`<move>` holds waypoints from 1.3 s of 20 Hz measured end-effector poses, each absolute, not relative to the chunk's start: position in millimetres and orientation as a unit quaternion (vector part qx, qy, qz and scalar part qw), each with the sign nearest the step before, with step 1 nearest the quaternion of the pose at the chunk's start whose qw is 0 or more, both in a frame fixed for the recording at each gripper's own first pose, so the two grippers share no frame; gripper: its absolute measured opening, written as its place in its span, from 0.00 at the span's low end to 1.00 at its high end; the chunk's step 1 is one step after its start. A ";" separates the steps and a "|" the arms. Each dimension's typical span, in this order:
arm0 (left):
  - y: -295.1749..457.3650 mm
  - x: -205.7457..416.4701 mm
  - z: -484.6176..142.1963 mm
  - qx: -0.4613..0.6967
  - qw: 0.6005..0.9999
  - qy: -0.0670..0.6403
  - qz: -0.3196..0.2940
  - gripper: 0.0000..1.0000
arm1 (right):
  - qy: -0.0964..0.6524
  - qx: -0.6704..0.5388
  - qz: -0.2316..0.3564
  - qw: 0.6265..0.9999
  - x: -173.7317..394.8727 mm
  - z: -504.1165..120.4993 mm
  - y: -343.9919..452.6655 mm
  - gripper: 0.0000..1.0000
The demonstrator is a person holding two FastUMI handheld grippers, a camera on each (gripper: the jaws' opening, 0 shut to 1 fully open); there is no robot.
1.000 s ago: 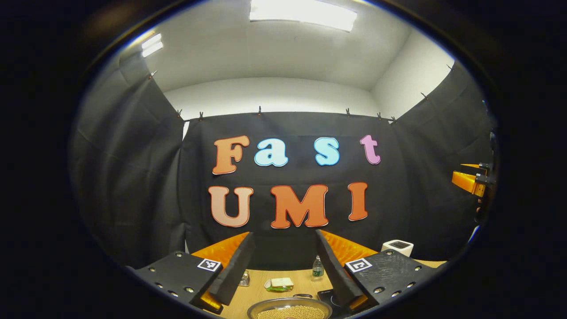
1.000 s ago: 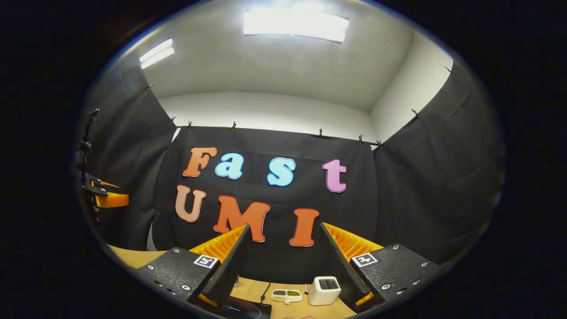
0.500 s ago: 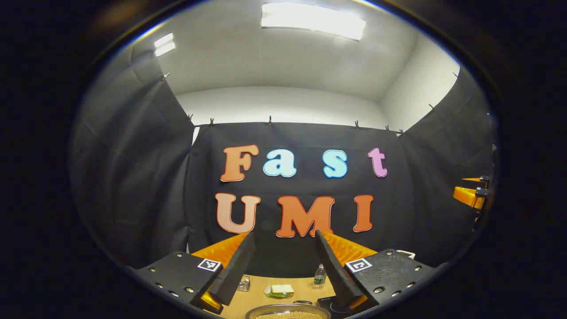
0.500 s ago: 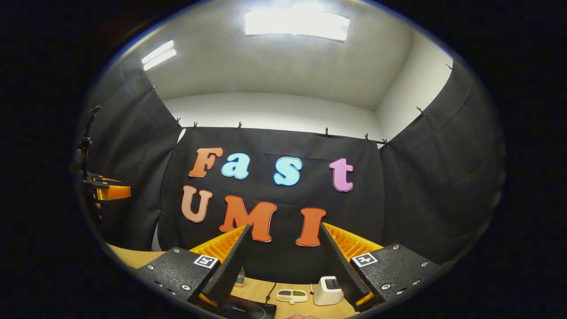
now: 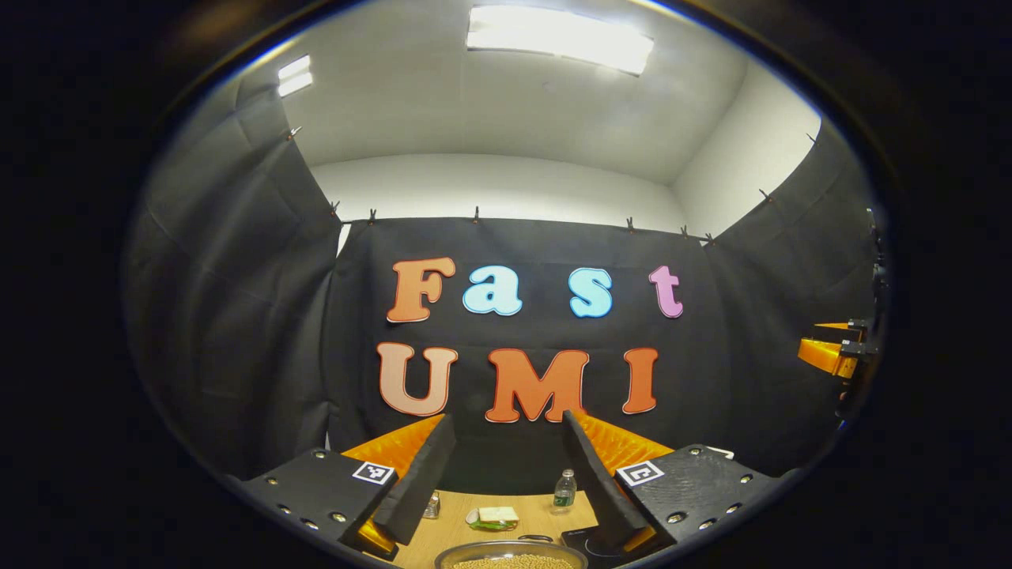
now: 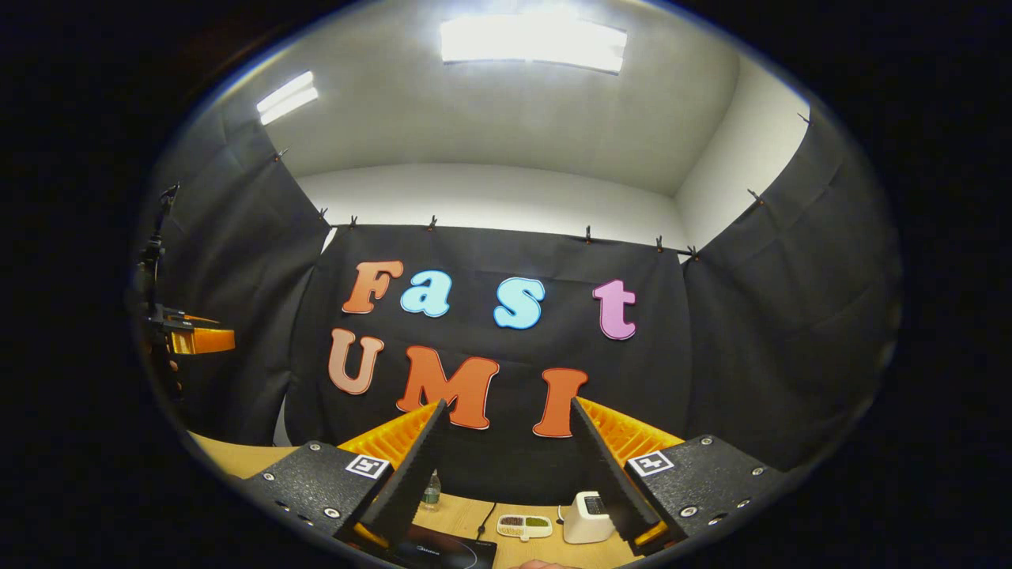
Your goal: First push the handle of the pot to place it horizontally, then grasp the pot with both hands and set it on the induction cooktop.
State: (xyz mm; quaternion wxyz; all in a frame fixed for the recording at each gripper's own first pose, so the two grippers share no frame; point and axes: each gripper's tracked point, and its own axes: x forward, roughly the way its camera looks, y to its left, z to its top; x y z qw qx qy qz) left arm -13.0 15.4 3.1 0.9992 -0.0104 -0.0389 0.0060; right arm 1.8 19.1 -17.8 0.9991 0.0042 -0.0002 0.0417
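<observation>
The left hand-held gripper (image 5: 506,474) and right hand-held gripper (image 6: 506,466) are raised, jaws spread, empty. The metal pot (image 5: 511,555), full of pale beans, sits on the worktop (image 5: 522,506) beside the induction cooktop (image 6: 443,549). Likely heavy, rigid, slick; grip opposite rim edges.

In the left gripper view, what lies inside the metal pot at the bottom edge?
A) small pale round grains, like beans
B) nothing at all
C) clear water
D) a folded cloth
A: the pot shows a layer of small pale round grains just inside its rim, below the open fingers of the left gripper.
</observation>
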 end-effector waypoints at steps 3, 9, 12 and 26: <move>11.3 -11.8 -7.3 -0.007 1.000 -0.025 -0.005 0.87 | 0.000 0.005 0.044 0.999 0.0 -22.5 19.4 0.94; -4.2 -16.2 -36.4 0.004 0.999 0.015 -0.032 0.87 | 0.002 0.008 0.050 0.999 -5.0 -35.9 22.3 0.94; -13.1 -17.7 -58.4 0.007 0.998 0.049 -0.048 0.73 | 0.010 0.012 0.053 0.998 -8.3 -48.3 24.5 0.94; -32.4 -49.6 -222.1 -0.012 0.957 0.272 -0.097 0.04 | 0.040 0.014 0.050 0.998 -20.8 -105.8 35.2 0.94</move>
